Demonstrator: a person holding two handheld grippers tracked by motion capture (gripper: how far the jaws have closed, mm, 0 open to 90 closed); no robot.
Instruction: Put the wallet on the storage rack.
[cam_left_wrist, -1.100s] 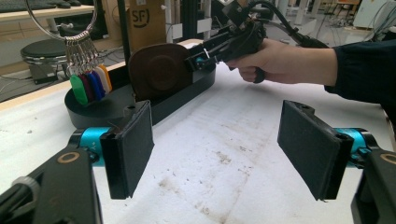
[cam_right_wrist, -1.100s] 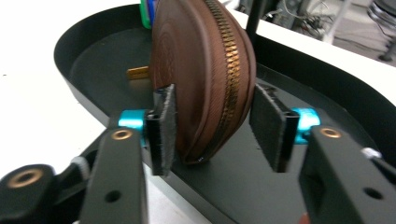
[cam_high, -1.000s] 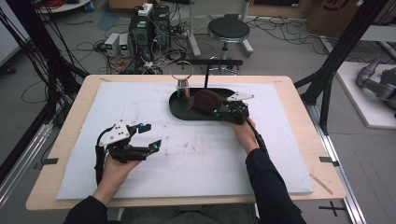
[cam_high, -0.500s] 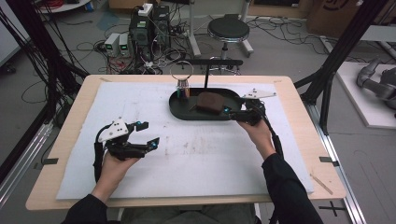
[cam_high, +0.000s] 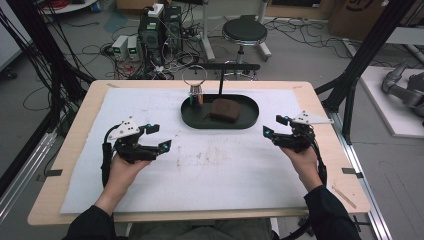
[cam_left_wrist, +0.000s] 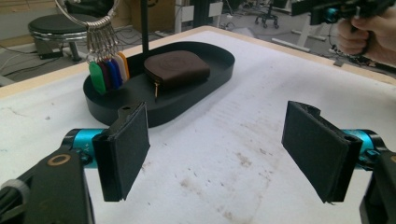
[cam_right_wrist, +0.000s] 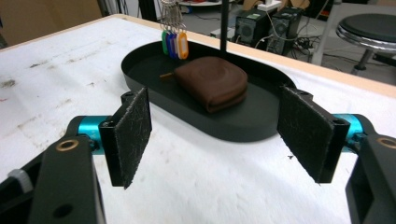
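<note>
Brown leather zip pouch (cam_high: 224, 110) lying flat inside the black oval tray (cam_high: 220, 125), near the thin black stand post (cam_high: 221, 80), with a steel key ring (cam_high: 194, 75) of coloured plastic tags (cam_high: 196, 97) hanging over the tray's left end. Judged close to finished: pouch already resting in the tray, nothing left in either hand.

Left tongs (cam_high: 159, 137) spread wide, just been opening, nothing between the pads, low over the white sheet (cam_high: 200, 160) well left of the tray. Right tongs (cam_high: 275, 126) likewise spread, just been opening, empty, off the tray's right end and apart from it. Probably left to do: little beyond drawing both hands clear, unless the tags also call for handling; cannot tell which.

Pale wooden surface (cam_high: 320, 100) covered almost edge to edge by that white sheet, marked with brownish smudges toward the middle. Beyond the far edge, grey floor strewn with cables, a round black stool (cam_high: 244, 31), and dark computer boxes (cam_high: 160, 30). Black frame struts at both sides.
</note>
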